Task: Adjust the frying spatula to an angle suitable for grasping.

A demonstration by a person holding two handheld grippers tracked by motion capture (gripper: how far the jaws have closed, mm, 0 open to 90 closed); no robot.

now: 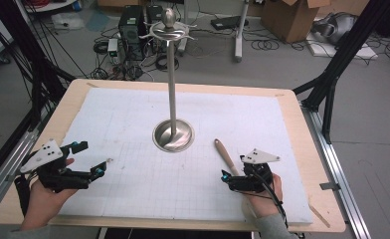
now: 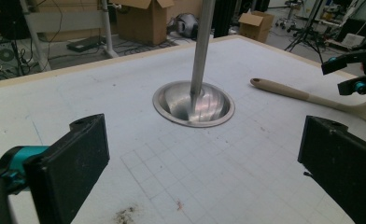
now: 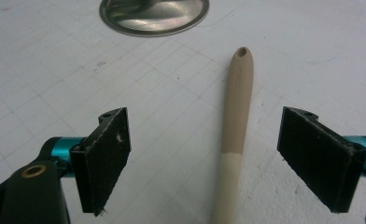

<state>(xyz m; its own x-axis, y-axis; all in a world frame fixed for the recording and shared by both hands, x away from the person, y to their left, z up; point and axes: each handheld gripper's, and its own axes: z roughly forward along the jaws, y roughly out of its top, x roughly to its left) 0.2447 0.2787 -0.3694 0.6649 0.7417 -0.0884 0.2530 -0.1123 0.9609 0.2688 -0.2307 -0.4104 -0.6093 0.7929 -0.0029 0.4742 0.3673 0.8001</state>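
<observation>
On the white-matted table (image 1: 133,114), the right gripper's (image 3: 204,154) released fingers straddle the wooden utensil handle (image 3: 237,116), untouched; clenching appears next, left gripper (image 2: 195,163) idle, released.

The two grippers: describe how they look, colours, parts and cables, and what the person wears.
The left gripper and the right gripper have black bodies, teal fittings behind flat black jaw pads, and a pale grey three-cornered plate with dark holes on top. A black cable trails from each. The right gripper's pads look scuffed. Grey sleeve cuffs cover the wrists.
</observation>
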